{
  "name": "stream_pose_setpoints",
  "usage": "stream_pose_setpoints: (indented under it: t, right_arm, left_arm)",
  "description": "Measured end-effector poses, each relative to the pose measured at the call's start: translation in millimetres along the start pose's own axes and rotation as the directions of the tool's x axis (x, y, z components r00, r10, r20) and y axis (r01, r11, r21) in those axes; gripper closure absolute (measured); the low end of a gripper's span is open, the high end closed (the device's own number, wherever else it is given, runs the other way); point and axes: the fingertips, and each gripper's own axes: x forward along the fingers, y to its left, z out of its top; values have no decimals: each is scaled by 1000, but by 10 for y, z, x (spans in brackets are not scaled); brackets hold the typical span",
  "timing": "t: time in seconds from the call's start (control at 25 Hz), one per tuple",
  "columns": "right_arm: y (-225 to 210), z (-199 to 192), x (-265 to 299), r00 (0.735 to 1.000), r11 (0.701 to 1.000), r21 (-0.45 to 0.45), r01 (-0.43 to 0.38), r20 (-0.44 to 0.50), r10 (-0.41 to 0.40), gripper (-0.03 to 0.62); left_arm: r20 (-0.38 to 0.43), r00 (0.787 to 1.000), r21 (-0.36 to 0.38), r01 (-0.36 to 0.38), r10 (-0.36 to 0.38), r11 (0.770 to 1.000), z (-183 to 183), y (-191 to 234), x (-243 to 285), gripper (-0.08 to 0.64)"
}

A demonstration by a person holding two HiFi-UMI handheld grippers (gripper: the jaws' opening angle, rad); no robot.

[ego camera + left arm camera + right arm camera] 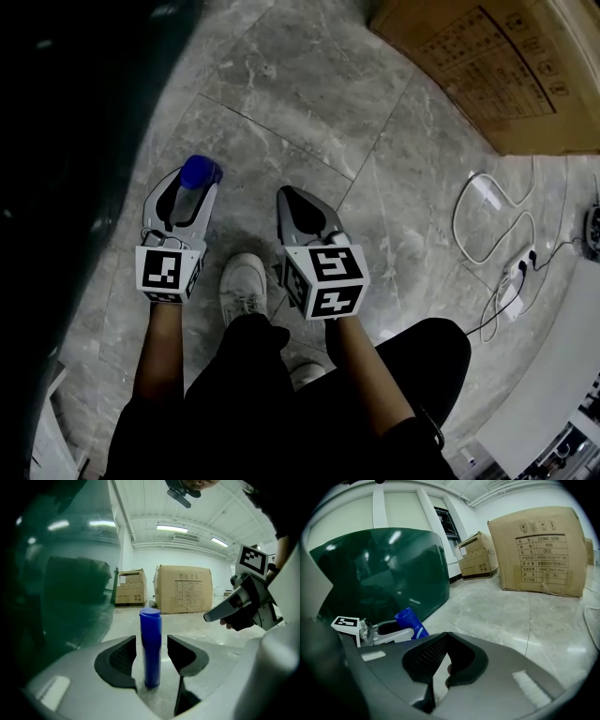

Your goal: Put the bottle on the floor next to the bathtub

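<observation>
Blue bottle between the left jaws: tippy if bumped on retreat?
Probably tippy: the bottle is tall and narrow, standing upright. Likely stiff plastic: its sides look straight between the jaws of the left gripper, with a gap on one side. On its side, the round body would probably roll on the smooth floor.

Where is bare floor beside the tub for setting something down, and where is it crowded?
Bare grey tile runs ahead of the blue bottle, between the dark green bathtub and the cardboard box. Crowded spots are the person's white shoe nearest the camera, and the cables and power strip on the right.
</observation>
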Motion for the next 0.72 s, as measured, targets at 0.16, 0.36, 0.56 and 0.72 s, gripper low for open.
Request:
stream_pose_setpoints:
  t: [0.16,0.36,0.56,0.72]
  right_arm:
    - [50,70,-32,1000,1000,4,-6,17,6,566]
    - [104,148,-72,999,1000,21,-10,37,9,566]
    - [182,257,-88,998,999,20,-26,50,25,566]
    - [187,294,-108,998,999,15,-31,61,30,566]
  left_arm:
    - [-1,1000,-2,-12,12,1000,39,25,-148,354]
    - [-12,1000,-3,-24,24,1000,80,36,-345,354]
    - [-21,999,17,-45,45,999,193,51,-415,388]
    - [-6,998,11,-55,55,998,227,36,-475,466]
